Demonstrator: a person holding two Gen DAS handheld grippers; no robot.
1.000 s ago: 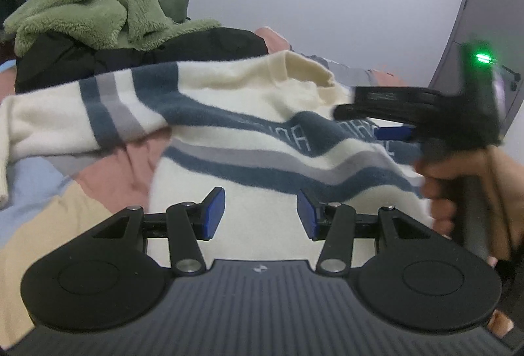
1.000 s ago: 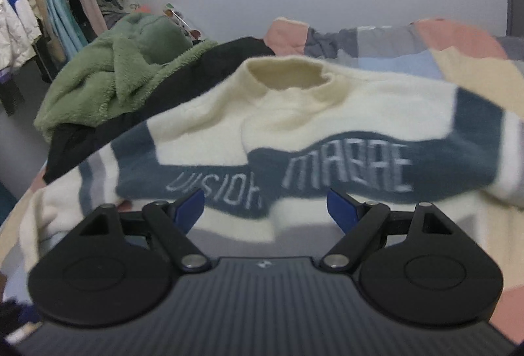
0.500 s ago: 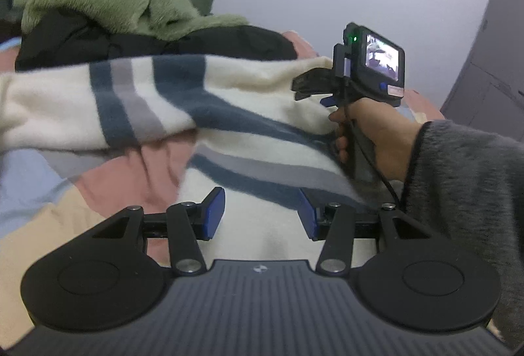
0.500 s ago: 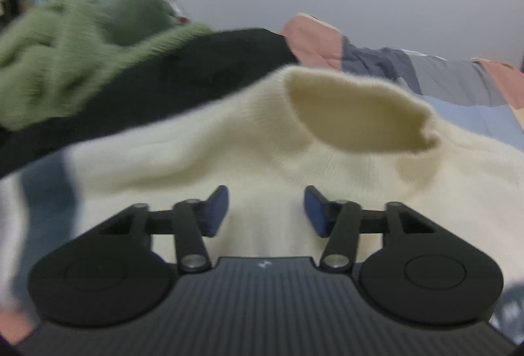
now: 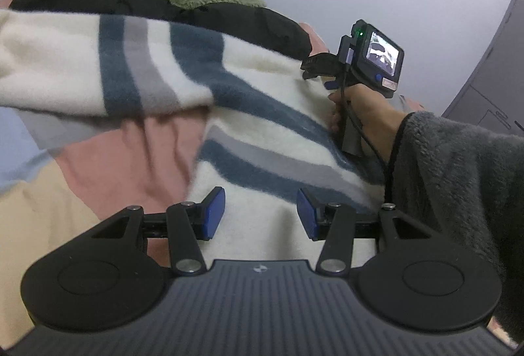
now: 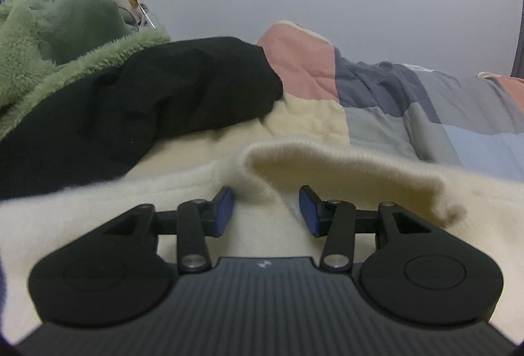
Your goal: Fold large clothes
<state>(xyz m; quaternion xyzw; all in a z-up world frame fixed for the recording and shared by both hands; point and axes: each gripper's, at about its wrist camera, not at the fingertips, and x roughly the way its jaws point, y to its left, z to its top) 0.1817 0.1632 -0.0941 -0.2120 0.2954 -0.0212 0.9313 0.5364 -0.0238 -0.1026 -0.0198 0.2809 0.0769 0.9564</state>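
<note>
The cream striped sweater (image 5: 262, 100) lies flat on the bed, directly beneath both claws. The right gripper (image 6: 266, 212), jaws apart and empty, hovers just short of the collar (image 6: 344, 179) ahead. The left gripper (image 5: 260, 213), also apart, sits over the lower body.

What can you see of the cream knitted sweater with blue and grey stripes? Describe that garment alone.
The cream knitted sweater with blue and grey stripes looks soft and fuzzy. It lies spread on a patchwork quilt, one sleeve stretched out sideways, banded dark blue and grey. Its round neck opening gapes slightly. A black garment overlaps its upper edge. The right gripper sits by the collar and the left gripper over the lower body, each with jaws apart.
</note>
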